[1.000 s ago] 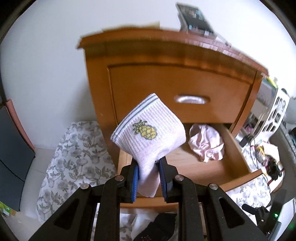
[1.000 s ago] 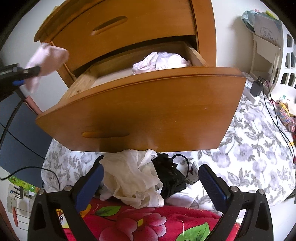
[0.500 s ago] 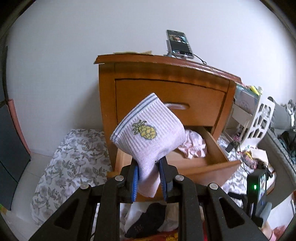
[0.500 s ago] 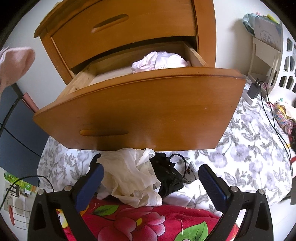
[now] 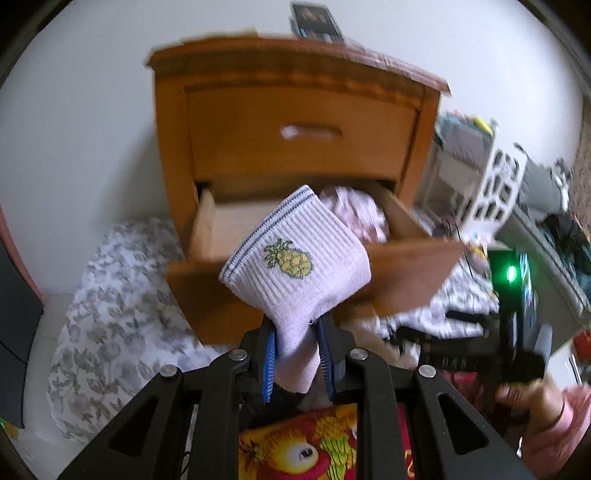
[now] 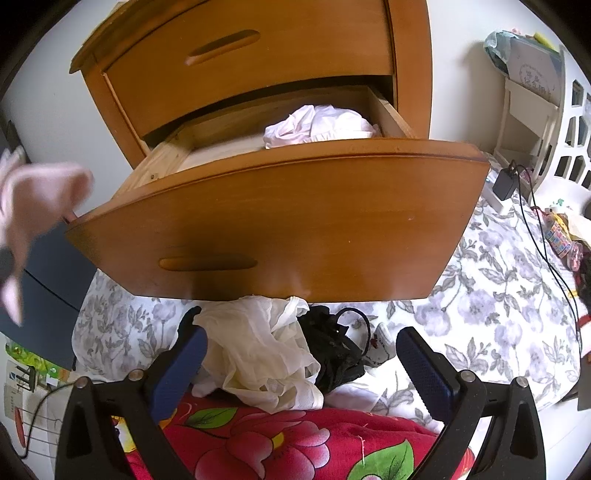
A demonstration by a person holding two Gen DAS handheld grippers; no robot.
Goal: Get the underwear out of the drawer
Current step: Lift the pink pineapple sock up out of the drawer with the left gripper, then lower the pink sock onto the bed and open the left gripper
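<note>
My left gripper [image 5: 295, 341] is shut on a pale ribbed sock [image 5: 295, 273] with a pineapple motif and holds it in the air in front of the open lower drawer [image 5: 406, 273]. The same sock [image 6: 40, 188] shows blurred at the left edge of the right wrist view. A crumpled pinkish-white garment [image 6: 321, 123] lies in the drawer's right half. My right gripper [image 6: 299, 339] stands open low under the drawer front [image 6: 295, 229]. Between its fingers, on the floor, lie a cream garment [image 6: 258, 354] and a black one [image 6: 332, 350].
The wooden nightstand has a closed upper drawer [image 6: 240, 48] and a phone [image 5: 314, 18] on top. A floral sheet [image 6: 498, 314] covers the floor, with a red flowered blanket [image 6: 280, 443] in front. A charger with cable [image 6: 504, 182] and a white shelf [image 6: 535, 110] stand at the right.
My left gripper has carried the sock back from the drawer and lower. The right gripper has kept still and open.
</note>
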